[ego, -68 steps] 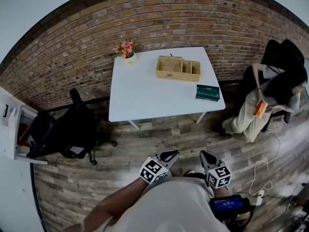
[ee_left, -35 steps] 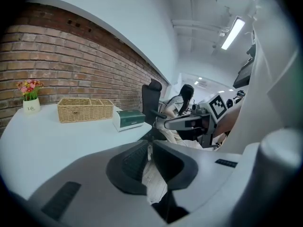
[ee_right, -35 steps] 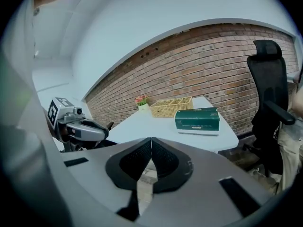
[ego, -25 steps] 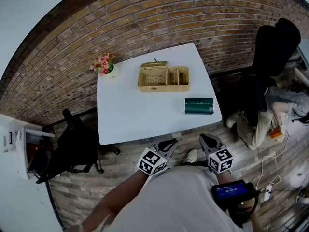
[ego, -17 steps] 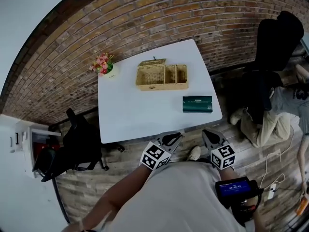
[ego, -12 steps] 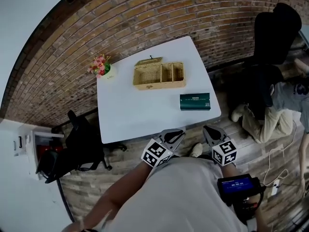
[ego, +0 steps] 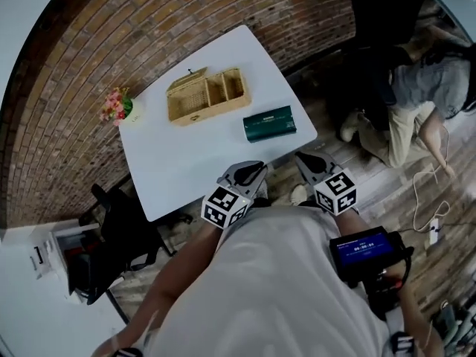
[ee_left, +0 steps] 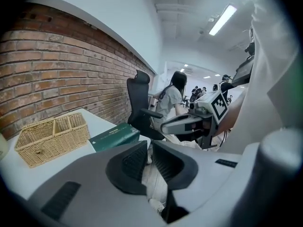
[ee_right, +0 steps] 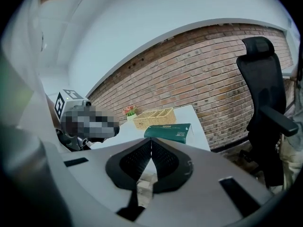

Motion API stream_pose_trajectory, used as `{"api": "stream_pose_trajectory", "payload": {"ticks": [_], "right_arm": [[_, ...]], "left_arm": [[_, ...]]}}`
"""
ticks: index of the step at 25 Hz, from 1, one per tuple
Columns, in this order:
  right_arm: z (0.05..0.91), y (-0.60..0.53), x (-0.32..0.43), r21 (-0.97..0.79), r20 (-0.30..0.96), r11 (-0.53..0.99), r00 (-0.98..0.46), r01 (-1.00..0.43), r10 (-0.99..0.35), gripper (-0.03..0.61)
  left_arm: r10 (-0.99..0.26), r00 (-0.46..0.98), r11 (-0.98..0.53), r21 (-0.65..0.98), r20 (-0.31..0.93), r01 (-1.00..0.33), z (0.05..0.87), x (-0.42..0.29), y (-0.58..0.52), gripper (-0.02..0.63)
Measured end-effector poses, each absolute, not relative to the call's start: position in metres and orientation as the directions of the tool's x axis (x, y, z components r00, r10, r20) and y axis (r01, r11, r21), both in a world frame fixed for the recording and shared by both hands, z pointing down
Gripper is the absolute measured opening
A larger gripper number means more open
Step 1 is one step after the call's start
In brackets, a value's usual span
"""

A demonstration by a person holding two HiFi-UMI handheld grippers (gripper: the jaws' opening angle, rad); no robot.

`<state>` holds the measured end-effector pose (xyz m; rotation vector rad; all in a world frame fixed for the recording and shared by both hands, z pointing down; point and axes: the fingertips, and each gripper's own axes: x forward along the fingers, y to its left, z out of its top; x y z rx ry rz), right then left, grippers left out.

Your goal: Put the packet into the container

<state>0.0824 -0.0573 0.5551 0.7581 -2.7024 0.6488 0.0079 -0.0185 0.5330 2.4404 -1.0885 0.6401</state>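
Left tongs (ego: 251, 172) and right tongs (ego: 306, 160) are held side by side before the torso — jaws together, both angled slightly downward.

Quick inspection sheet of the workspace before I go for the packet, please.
Surface: white table, mostly bare.
Job's things: green packet lies flat near the table's right edge; wicker container stands apart from it, nearer the wall.
Clutter: flower pot at the far left corner.
Grippers: left gripper and right gripper both shut, empty, short of the table.
Cables: white cable on the floor at right.
Surroundings: brick wall; black chair at left; seated person at right.
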Motion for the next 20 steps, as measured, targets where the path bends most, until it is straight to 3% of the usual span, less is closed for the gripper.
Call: {"api": "stream_pose_trajectory", "payload": {"ticks": [20], "right_arm": [[0.565, -0.074, 0.084, -0.394, 0.378, 0.627, -0.741, -0.672, -0.556, 0.012]], "left_arm": [[-0.379, 0.673, -0.798, 0.143, 0.635, -0.585, 0.551, 0.009, -0.073, 0.041]]}}
